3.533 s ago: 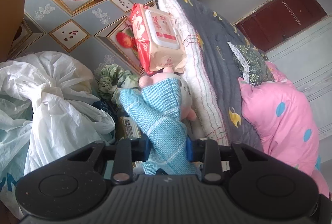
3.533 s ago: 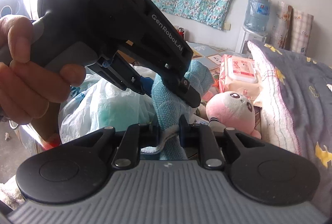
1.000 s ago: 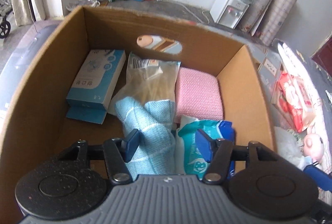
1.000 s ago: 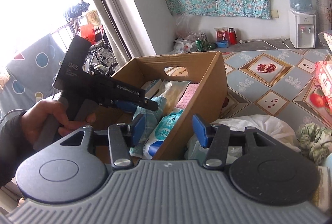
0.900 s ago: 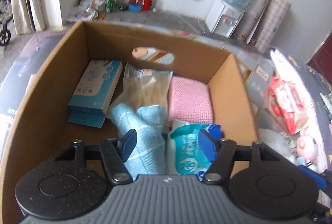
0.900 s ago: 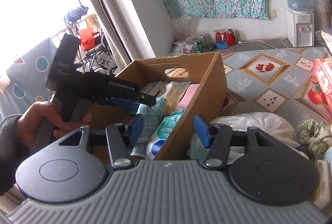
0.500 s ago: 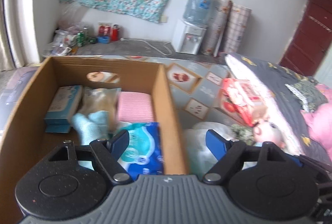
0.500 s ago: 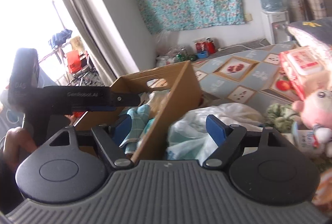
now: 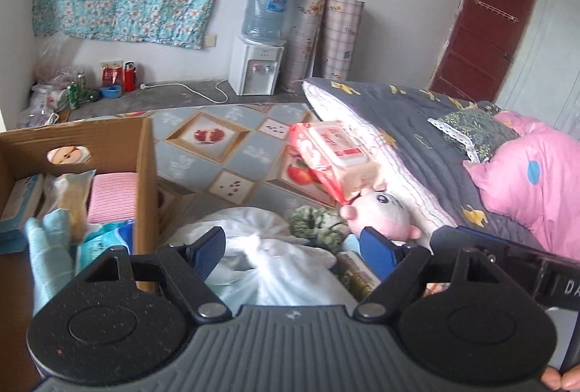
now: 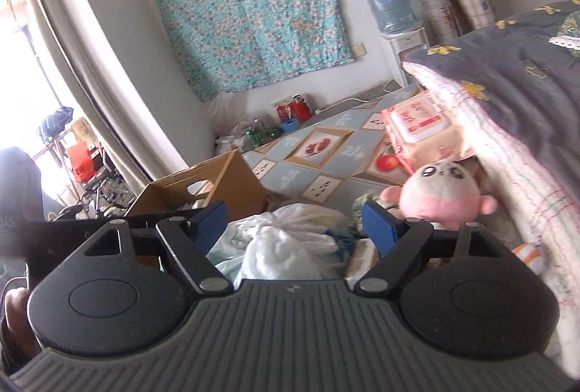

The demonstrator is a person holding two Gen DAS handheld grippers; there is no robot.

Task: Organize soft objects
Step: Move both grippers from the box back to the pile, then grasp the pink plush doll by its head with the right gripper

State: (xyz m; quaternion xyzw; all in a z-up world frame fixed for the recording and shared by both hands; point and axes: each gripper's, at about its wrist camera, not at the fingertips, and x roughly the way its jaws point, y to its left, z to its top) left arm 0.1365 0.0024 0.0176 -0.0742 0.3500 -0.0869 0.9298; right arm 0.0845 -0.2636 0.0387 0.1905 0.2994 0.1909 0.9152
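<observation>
Left wrist view: left gripper [image 9: 291, 248] spread wide and empty, cardboard box [image 9: 145, 174] at its left, pink plush toy [image 9: 380, 212] by the quilt [image 9: 417, 123].

Right wrist view: right gripper [image 10: 295, 223] gaping, empty. Best to come low, clear the white plastic bag [image 10: 286, 239], pinch the plush's body.

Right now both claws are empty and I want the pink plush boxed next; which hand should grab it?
Probably right: the plush lies just past the open right claw, while it sits off-centre from the left claw.
</observation>
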